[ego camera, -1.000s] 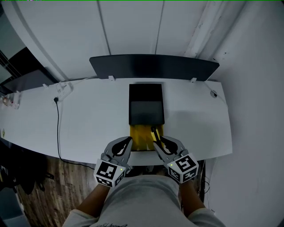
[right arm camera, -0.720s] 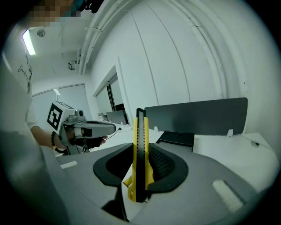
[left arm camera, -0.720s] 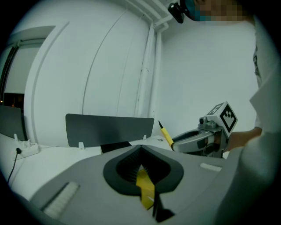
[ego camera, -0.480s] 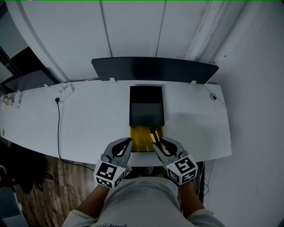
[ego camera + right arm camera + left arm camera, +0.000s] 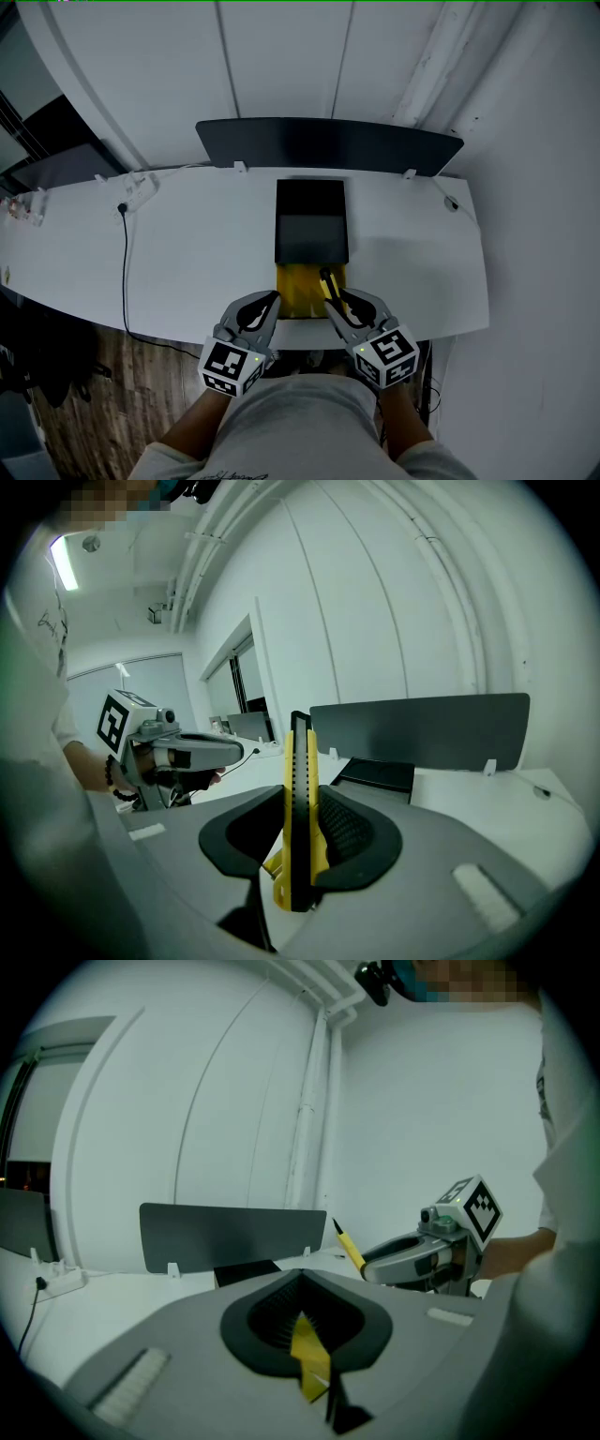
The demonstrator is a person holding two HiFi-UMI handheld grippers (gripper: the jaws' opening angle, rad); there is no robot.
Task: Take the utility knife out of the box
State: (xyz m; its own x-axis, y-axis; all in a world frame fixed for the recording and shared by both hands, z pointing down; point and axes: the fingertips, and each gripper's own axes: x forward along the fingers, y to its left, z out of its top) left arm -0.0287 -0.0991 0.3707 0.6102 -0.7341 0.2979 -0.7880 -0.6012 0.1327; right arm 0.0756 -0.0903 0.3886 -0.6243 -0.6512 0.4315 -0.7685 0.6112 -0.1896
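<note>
A black box [image 5: 311, 223] lies in the middle of the white desk [image 5: 197, 253], with its yellow inner tray [image 5: 298, 286] slid out toward me. My right gripper [image 5: 339, 305] is shut on the yellow and black utility knife [image 5: 327, 284], which it holds above the tray's right side. In the right gripper view the knife [image 5: 300, 799] stands upright between the pads. My left gripper [image 5: 265, 307] sits at the tray's left front corner. In the left gripper view a thin yellow edge [image 5: 309, 1358] looks pinched between its closed jaws.
A dark curved panel [image 5: 328, 142] stands along the desk's far edge. A power strip with a cable [image 5: 131, 192] lies at the left. The desk's front edge is just under both grippers, with wooden floor [image 5: 103, 394] below.
</note>
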